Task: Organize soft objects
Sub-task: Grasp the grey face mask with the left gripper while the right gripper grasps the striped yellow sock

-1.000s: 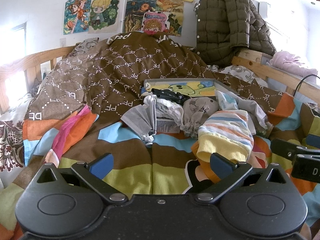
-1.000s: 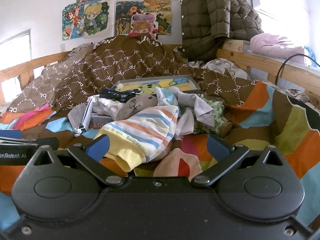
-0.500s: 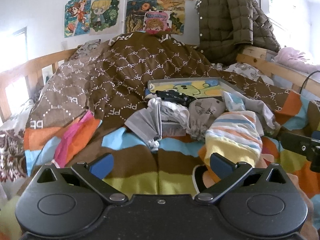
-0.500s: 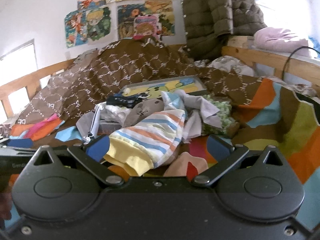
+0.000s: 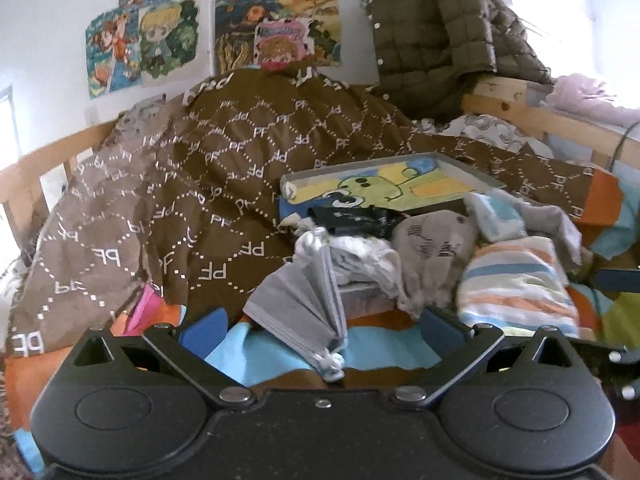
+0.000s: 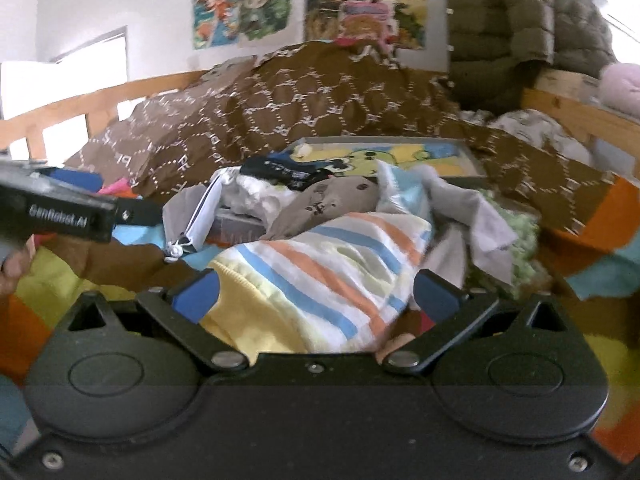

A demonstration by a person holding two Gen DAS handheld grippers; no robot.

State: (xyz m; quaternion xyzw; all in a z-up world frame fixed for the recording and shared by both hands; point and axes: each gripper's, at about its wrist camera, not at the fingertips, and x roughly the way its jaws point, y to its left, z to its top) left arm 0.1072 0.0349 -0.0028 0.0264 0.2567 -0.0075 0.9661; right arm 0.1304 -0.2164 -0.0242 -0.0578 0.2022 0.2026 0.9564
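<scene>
Change: both grippers are brought closer to the clothes pile since the earlier frames.
Left gripper [image 5: 322, 326]: jaws spread, grey folded cloth [image 5: 298, 306] between them.
Right gripper [image 6: 316, 290]: jaws spread around striped yellow-cuffed knit garment [image 6: 320, 276], mid-bed on the colourful patchwork blanket [image 6: 592, 264].

Both wrist views face the headboard wall low over the bed, near the shared clothes pile [image 5: 420, 256] [image 6: 320, 232].

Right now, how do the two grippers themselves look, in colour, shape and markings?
Both the left gripper and the right gripper have matte black bodies with two round discs, angled black linkage arms with silver screws, and blue fingertips. In the right wrist view, the left gripper's side carries white "GenRobot.AI" lettering.
</scene>
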